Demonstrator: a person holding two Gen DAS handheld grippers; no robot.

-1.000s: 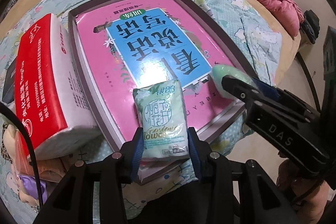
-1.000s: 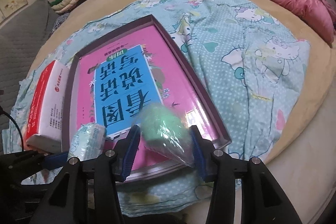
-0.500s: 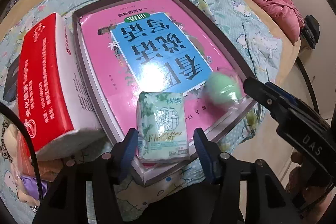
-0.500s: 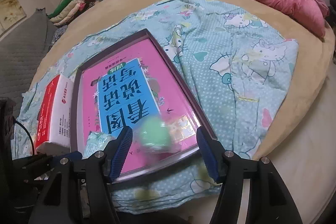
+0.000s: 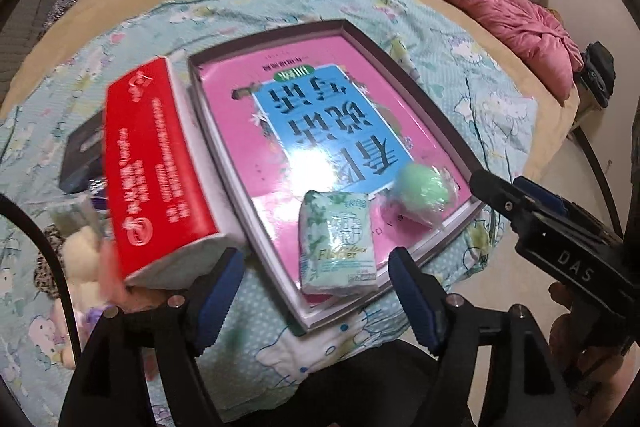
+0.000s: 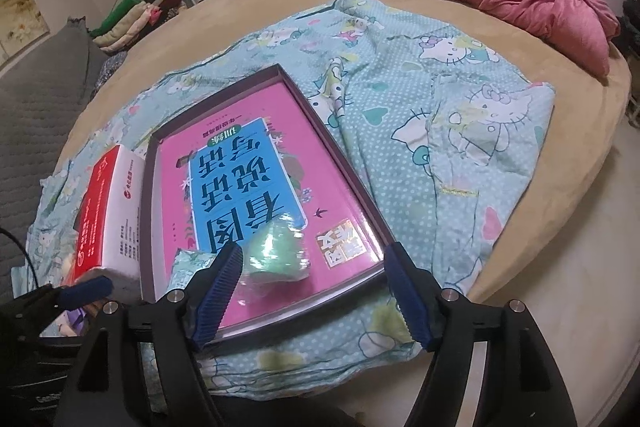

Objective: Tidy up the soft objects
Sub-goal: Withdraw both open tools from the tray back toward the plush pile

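- Left wrist view: left claw point(image 5: 316, 291) is hanging spread, gripping nothing; tissue pack point(image 5: 340, 241) is lying in the tray point(image 5: 404, 63) (near edge).
- Right claw point(image 6: 314, 289) is gaping wide, empty; green ball point(image 6: 276, 253) is resting beside the pack.

Dim warm indoor light, glare on the glossy book point(image 5: 320, 163) (fisheye edges bend, slight blur).

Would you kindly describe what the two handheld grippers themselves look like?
Both the left gripper and right gripper have black angular frames with silver bolts and blue ribbed finger pads. The right one's body reads "DAS" in white letters. A black cable curves nearby.
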